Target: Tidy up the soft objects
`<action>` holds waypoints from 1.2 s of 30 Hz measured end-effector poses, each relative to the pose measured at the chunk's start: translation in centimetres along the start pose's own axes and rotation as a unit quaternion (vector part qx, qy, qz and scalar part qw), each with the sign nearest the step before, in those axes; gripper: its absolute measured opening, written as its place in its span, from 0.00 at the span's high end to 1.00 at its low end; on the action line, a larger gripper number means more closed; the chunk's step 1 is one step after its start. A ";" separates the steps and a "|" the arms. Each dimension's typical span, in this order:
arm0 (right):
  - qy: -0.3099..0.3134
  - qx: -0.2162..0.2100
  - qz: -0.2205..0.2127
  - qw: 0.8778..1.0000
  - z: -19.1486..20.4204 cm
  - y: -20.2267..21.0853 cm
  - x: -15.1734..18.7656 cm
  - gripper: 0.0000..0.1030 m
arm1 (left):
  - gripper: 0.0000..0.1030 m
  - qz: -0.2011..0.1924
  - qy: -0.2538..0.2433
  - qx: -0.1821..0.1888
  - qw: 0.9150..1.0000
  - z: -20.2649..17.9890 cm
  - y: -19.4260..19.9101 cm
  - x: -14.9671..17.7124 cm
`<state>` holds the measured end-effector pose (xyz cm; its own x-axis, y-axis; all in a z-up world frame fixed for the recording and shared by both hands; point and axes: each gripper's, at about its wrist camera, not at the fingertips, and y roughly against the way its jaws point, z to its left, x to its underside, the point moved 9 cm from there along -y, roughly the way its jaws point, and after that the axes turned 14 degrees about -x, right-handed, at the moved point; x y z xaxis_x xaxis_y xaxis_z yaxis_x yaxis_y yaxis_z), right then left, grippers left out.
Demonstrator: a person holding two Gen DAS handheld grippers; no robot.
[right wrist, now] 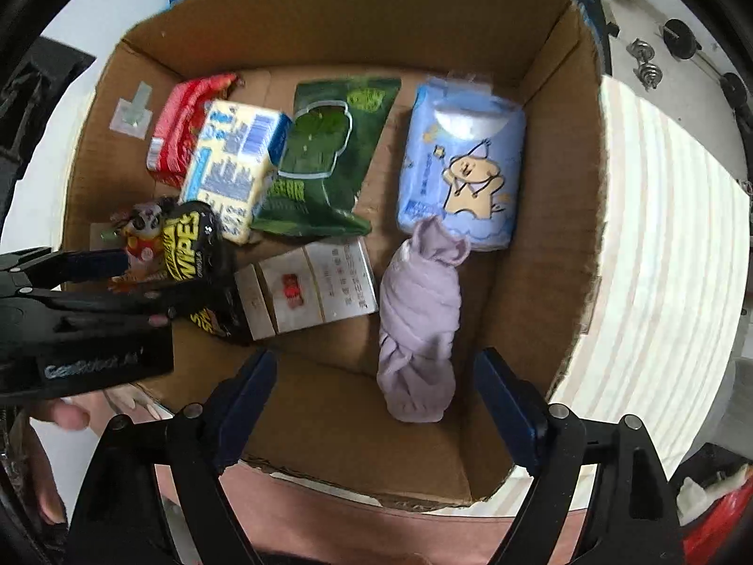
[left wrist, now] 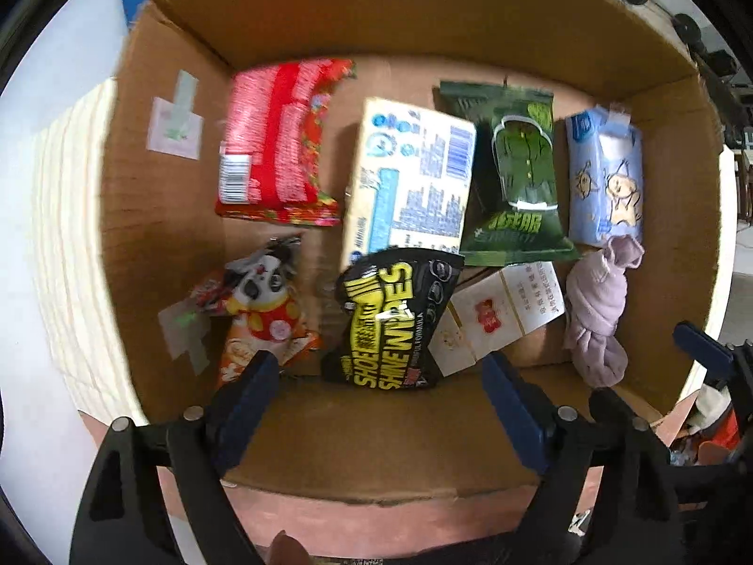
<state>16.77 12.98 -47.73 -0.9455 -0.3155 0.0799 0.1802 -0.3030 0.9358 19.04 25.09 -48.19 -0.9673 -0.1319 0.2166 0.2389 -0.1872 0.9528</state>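
Note:
An open cardboard box [left wrist: 423, 9] [right wrist: 329, 14] holds soft packs: a red pack [left wrist: 277, 141] [right wrist: 181, 127], a yellow-blue pack [left wrist: 409, 174] [right wrist: 230, 165], a green pouch [left wrist: 517, 174] [right wrist: 324, 160], a light-blue tissue pack [left wrist: 604, 174] [right wrist: 466, 165], a black-yellow shoe wipes pouch [left wrist: 390, 320] [right wrist: 188, 240], a panda snack bag [left wrist: 259, 301] [right wrist: 139, 230], a white carton [left wrist: 499, 315] [right wrist: 310, 287] and a knotted lilac cloth [left wrist: 597, 320] [right wrist: 419, 325]. My left gripper [left wrist: 381, 391] is open above the box's near wall, empty. My right gripper [right wrist: 376, 391] is open and empty over the near wall, close to the lilac cloth.
The box sits on a pale striped wooden surface [right wrist: 668, 245] [left wrist: 70, 235]. The left gripper's body [right wrist: 84, 329] reaches in at the left of the right wrist view. The right gripper's blue finger [left wrist: 701, 343] shows at the right edge of the left wrist view.

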 end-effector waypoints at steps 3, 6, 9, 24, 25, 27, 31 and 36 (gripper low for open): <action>0.001 0.007 -0.014 1.000 0.1 1.0 0.0 0.03 | 0.10 -0.017 0.014 0.004 1.000 1.3 1.1 0.3; 0.001 0.015 -0.032 0.999 0.2 2.1 0.1 0.00 | 0.09 -0.038 0.028 0.002 0.999 2.5 2.1 0.9; -0.001 0.022 -0.051 0.998 0.1 3.4 -0.1 0.00 | 0.09 -0.055 0.043 0.001 0.998 4.0 2.6 1.7; -0.024 0.035 -0.138 0.989 -0.1 7.3 2.7 0.00 | 0.09 -0.152 0.107 -0.048 0.981 5.2 5.1 5.6; -0.027 0.034 -0.140 0.989 -0.3 7.4 2.9 0.00 | 0.09 -0.156 0.107 -0.050 0.981 5.2 5.3 5.7; -0.034 0.031 -0.141 0.989 -0.6 7.4 3.4 0.00 | 0.09 -0.165 0.108 -0.052 0.979 5.0 5.7 6.0; -0.037 0.030 -0.143 0.989 -0.9 7.5 4.1 0.00 | 0.09 -0.181 0.107 -0.056 0.976 4.7 7.1 6.6; -0.033 0.026 -0.169 0.985 -0.5 10.0 5.5 0.00 | 0.09 -0.220 0.111 -0.058 0.967 4.6 10.9 8.4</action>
<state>13.53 7.74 -38.16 -0.9649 -0.1457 -0.2186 -0.1601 -0.3336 0.9290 13.14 26.40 -35.00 -0.9383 -0.2181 -0.2683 -0.1715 -0.3801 0.9089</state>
